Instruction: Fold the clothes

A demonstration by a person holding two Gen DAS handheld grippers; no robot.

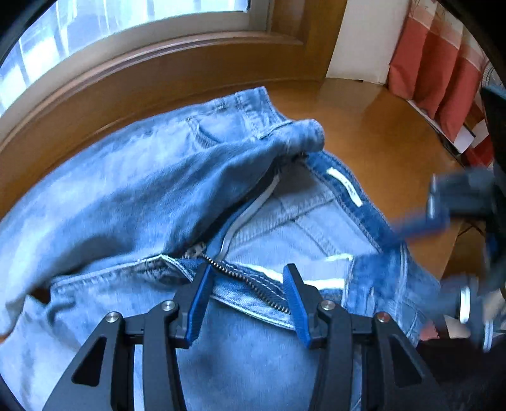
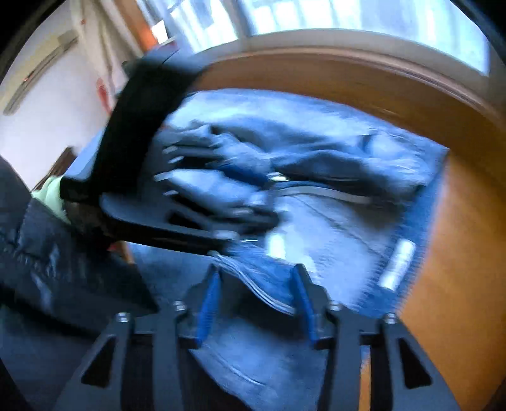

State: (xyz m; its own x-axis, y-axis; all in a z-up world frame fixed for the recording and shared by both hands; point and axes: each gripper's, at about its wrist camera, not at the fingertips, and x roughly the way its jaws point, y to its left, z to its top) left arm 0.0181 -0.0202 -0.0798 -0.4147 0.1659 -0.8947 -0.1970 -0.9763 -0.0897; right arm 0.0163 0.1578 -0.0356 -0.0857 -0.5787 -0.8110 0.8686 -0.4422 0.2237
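Observation:
Light blue jeans (image 1: 132, 196) lie crumpled on a wooden table (image 1: 363, 120), the fly unzipped and the waistband's inside with a white label (image 1: 344, 186) showing. My left gripper (image 1: 248, 273) hovers just over the open zipper (image 1: 246, 281), jaws apart, and the fly lies flat between its blue pads. My right gripper (image 2: 256, 275) is open over a fold of the waistband (image 2: 268, 284), which rises between its fingers. The right wrist view is blurred. In it the left gripper (image 2: 262, 202) reaches in from the left over the jeans. A blurred blue finger (image 1: 417, 223) of the right gripper shows at the left wrist view's right edge.
A window (image 1: 110, 28) with a wide wooden frame runs behind the table. Red and white cloth (image 1: 442, 72) stands at the far right by a white wall. The table's edge (image 1: 455, 240) drops off on the right. A person's dark padded sleeve (image 2: 44, 253) fills the lower left.

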